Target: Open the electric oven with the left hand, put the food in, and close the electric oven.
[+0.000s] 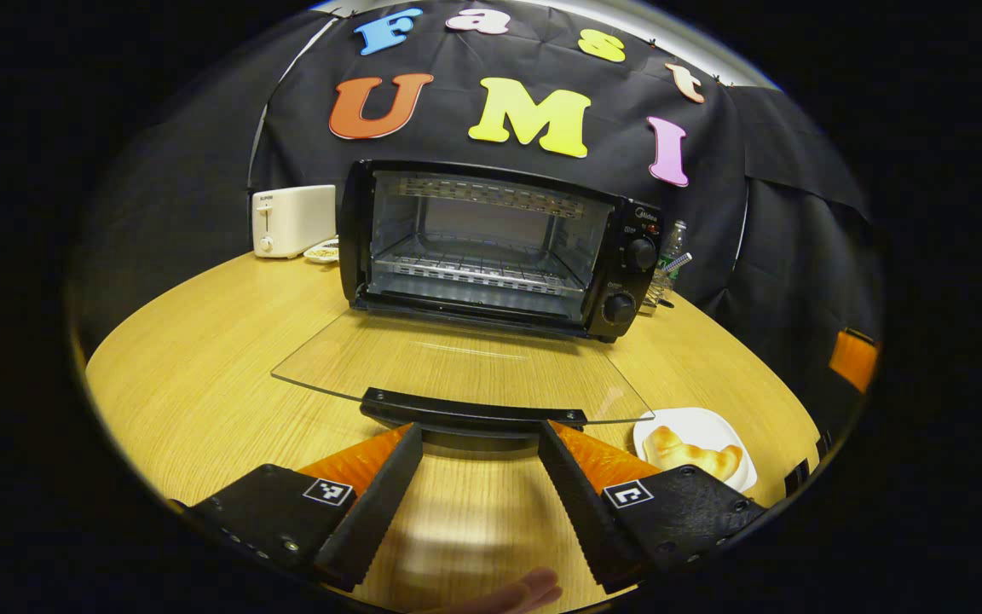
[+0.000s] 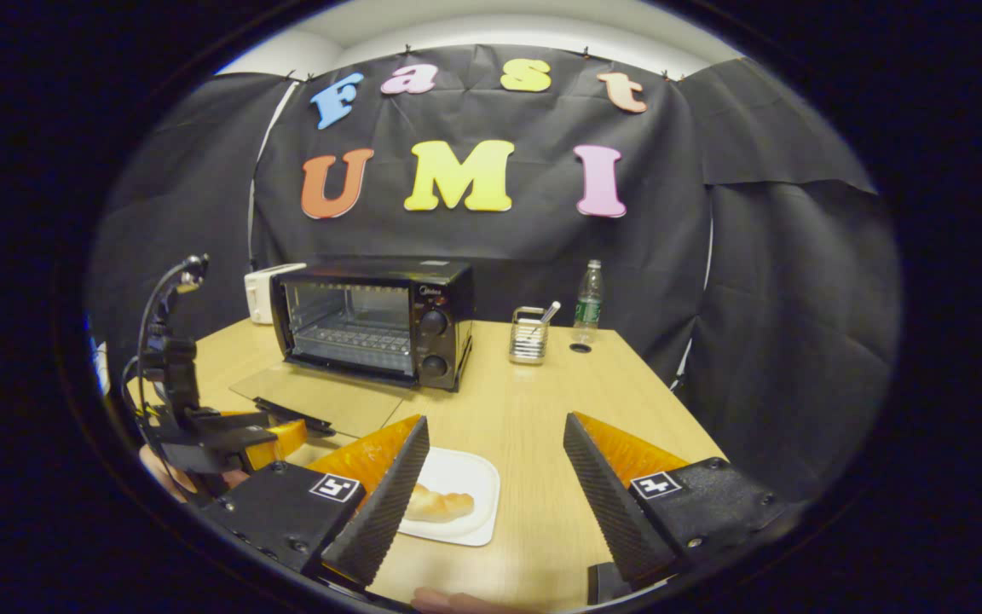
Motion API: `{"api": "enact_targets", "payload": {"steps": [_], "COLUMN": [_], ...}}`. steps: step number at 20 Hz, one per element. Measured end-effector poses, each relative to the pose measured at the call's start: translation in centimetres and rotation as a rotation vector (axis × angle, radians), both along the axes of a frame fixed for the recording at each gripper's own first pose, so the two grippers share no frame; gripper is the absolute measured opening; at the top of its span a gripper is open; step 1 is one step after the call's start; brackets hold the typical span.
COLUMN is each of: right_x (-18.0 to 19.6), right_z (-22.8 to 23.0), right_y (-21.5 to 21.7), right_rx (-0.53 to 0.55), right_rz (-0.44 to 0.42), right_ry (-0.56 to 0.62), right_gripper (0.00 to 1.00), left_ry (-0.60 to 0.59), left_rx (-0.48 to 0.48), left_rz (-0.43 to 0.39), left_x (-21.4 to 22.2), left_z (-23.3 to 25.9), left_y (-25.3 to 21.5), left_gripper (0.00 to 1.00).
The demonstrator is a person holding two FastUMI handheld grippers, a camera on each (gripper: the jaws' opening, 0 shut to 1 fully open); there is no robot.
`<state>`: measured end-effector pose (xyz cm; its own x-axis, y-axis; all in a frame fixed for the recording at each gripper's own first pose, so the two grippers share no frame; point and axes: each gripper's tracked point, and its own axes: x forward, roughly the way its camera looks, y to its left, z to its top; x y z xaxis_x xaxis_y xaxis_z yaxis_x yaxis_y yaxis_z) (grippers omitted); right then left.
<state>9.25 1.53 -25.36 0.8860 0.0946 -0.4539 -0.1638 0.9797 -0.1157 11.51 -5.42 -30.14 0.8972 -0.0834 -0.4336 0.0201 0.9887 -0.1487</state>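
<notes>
Nearest, the right gripper (image 2: 495,490) hangs released above the pastry (image 2: 438,505) on its white plate (image 2: 465,477); the left gripper (image 1: 478,490) gapes just short of the door handle (image 1: 474,414). The pastry looks light, soft and crushable, so pinch its middle gently, then carry it into the oven (image 1: 491,247) beyond

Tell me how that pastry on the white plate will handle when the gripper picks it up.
The pastry looks puffy and golden, so probably light and easily crushed. Its curved, glossy crust might slip between the fingers. The shallow plate may slide on the smooth table.
</notes>
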Motion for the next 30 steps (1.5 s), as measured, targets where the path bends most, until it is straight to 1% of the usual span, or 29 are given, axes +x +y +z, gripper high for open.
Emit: {"api": "enact_targets", "payload": {"steps": [2,4,6,10,14,15,16,17,18,20,23,25,27,30], "right_x": [0.5,0.8,0.7,0.7,0.0,-0.4,-0.2,-0.1,0.1,0.0,-0.4,-0.4,-0.6,-1.1], "right_z": [-3.1,-5.8,-7.8,-9.3,-10.4,-11.4,-12.0,-11.6,-11.1,-11.7,-11.6,-11.1,-10.4,-8.3], "right_y": [0.6,1.9,3.1,5.1,6.2,6.3,6.1,5.9,5.9,5.8,5.9,6.2,6.7,7.3], "right_rx": [-0.009,0.004,0.015,-0.011,-0.061,-0.084,-0.135,-0.174,-0.163,-0.147,-0.132,-0.109,-0.068,-0.049], "right_rz": [0.02,0.052,0.086,0.143,0.186,0.203,0.211,0.217,0.208,0.194,0.184,0.184,0.198,0.214], "right_ry": [0.07,0.14,0.2,0.227,0.244,0.271,0.261,0.233,0.23,0.239,0.245,0.242,0.247,0.211], "right_gripper": [0.99,0.98,0.98,0.97,0.97,0.97,0.99,0.97,0.95,0.91,0.7,0.6,0.53,0.53], "left_ry": [-0.042,-0.094,-0.157,-0.298,-0.401,-0.418,-0.424,-0.436,-0.447,-0.458,-0.457,-0.455,-0.452,-0.449], "left_rx": [0.006,0.013,0.039,0.093,0.14,0.138,0.131,0.13,0.134,0.134,0.13,0.142,0.155,0.119], "left_rz": [0.0,-0.008,-0.012,-0.006,0.032,0.04,0.039,0.042,0.048,0.052,0.052,0.063,0.06,0.015], "left_x": [-1.1,-2.3,-3.9,-7.4,-10.3,-11.0,-11.5,-12.2,-12.5,-13.0,-13.2,-13.1,-13.0,-12.8], "left_z": [1.6,3.2,5.5,11.1,16.2,17.1,17.6,18.1,18.6,19.0,19.0,19.3,19.7,20.6], "left_y": [0.5,0.8,1.5,3.4,5.4,5.6,5.6,5.8,6.1,6.4,6.8,7.3,7.5,6.7], "left_gripper": [0.93,0.92,0.92,0.92,0.92,0.92,0.92,0.92,0.92,0.92,0.92,0.92,0.92,0.92]}}
